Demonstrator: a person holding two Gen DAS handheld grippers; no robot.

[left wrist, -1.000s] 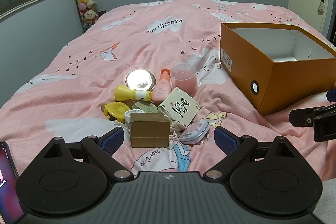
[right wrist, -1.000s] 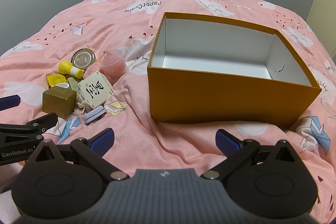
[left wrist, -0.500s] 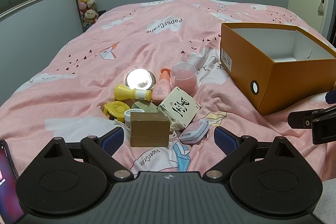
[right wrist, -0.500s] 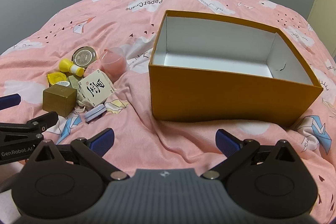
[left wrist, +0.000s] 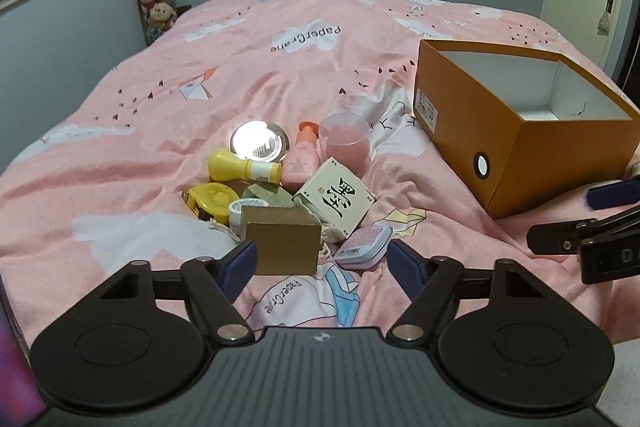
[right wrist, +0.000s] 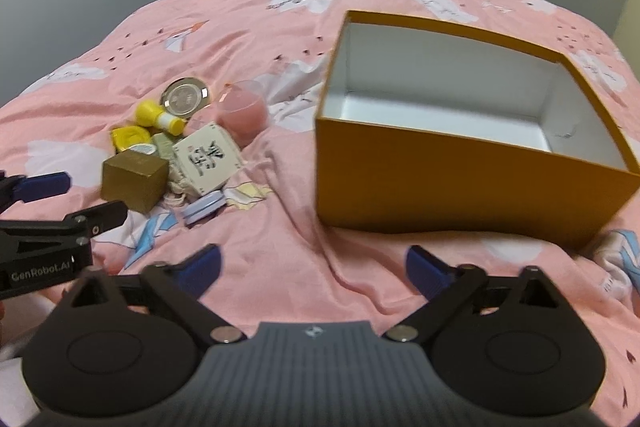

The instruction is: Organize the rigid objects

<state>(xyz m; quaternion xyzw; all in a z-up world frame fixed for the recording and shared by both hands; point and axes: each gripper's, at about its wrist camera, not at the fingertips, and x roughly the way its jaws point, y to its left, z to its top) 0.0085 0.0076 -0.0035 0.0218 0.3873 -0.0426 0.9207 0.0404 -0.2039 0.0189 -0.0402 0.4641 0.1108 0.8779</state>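
My left claw point(left wrist: 322, 261) hangs unclenched above the pink bed point(left wrist: 320, 67), jaws just narrowed, gripping nothing; the gold box point(left wrist: 282, 241) lies just ahead of its fingertips. My right claw point(right wrist: 314, 267) is likewise released and empty, jaws just narrowed. The small items sit clustered left of the orange box point(right wrist: 460, 183), which stands open on the bed.

Clutter pile point(left wrist: 292, 195) left of open box point(left wrist: 520, 147), apart.

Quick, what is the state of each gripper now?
Left gripper: open, just closing a little, holding nothing.
Right gripper: open, just closing a little, holding nothing.
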